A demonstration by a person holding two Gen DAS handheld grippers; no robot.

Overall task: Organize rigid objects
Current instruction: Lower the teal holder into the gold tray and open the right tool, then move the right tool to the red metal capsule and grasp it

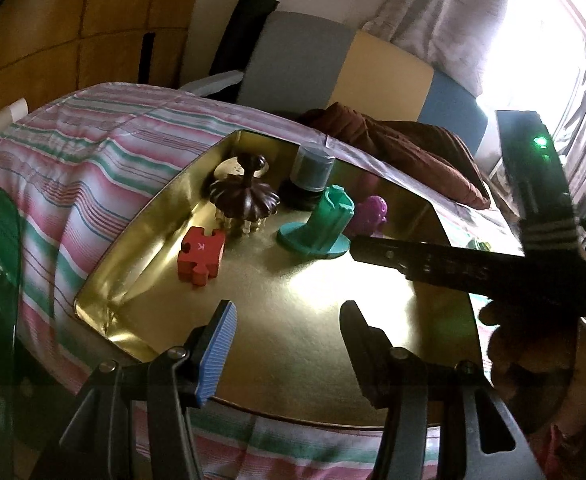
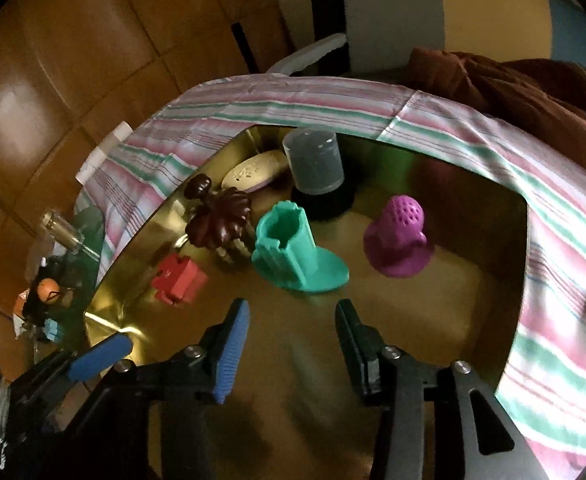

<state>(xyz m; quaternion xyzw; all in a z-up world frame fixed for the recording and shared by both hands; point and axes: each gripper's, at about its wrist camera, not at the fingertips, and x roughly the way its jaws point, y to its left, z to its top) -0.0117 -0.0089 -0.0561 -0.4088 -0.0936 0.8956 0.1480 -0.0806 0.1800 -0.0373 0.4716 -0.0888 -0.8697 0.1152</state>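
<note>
Letter "K", white, upside down, on the top face of the red puzzle piece point(image 1: 201, 255) lying in the gold tray point(image 1: 293, 312). Embossed lettering along the black bar point(image 1: 453, 266) of the other gripper, too blurred to read. Faint stamped marks on the pale oval soap point(image 2: 255, 170) at the tray's far end, illegible. Nothing else readable.

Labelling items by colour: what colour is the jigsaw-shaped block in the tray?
Red jigsaw block; clearest in the left wrist view.
</note>
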